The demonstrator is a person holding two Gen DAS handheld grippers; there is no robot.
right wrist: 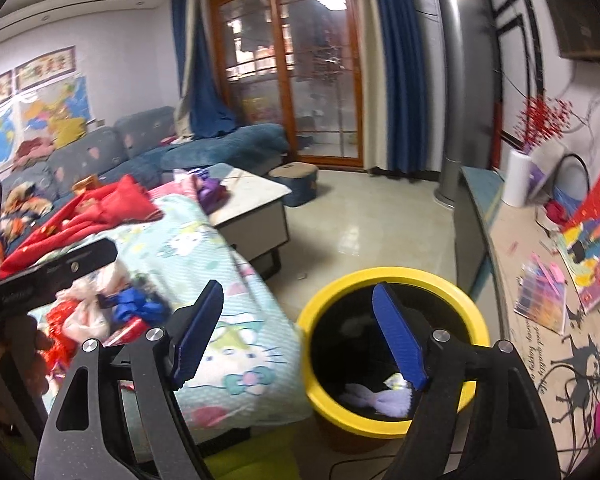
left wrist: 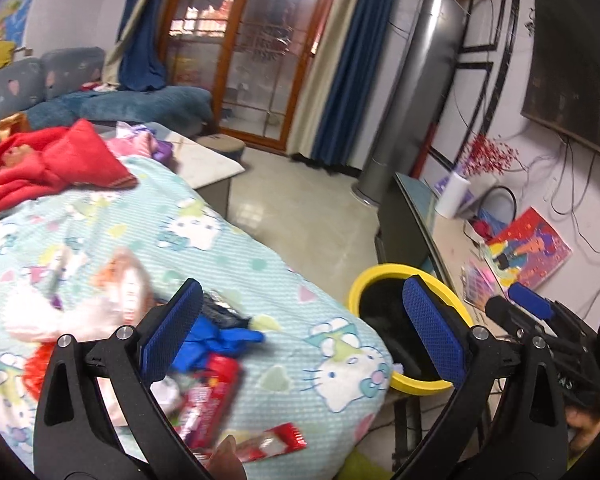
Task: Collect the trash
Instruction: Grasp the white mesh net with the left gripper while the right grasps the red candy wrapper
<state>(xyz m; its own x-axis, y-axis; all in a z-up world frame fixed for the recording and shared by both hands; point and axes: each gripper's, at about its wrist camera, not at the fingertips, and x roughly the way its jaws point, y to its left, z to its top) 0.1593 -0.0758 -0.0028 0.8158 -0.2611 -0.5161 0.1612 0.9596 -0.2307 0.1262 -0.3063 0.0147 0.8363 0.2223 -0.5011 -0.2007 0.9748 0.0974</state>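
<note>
- The trash I'm after is a blurred heap of wrappers [left wrist: 204, 392] on the cartoon-cat blanket [left wrist: 228, 240]: red packets, a blue crumpled piece [left wrist: 216, 340] and pale plastic, all lying near the blanket's front edge
- In my right view the same heap [right wrist: 100, 312] sits left of the jaws, well apart from the bin
- The yellow-rimmed bin [right wrist: 392, 276] stands on the floor just beside the blanket's corner; I can see a pale lilac scrap [right wrist: 380, 400] and a bit of foil at its dark bottom
- My left gripper [left wrist: 304, 328] has its jaws spread wide with nothing between the pads, hanging over the blanket's edge and the bin
- My right gripper [right wrist: 300, 340] is also spread apart and holds nothing, pointing down toward the bin's mouth
- Further out: a low table [right wrist: 252, 196], a blue sofa [right wrist: 220, 148], and a side cabinet [right wrist: 500, 248] with papers on it
</note>
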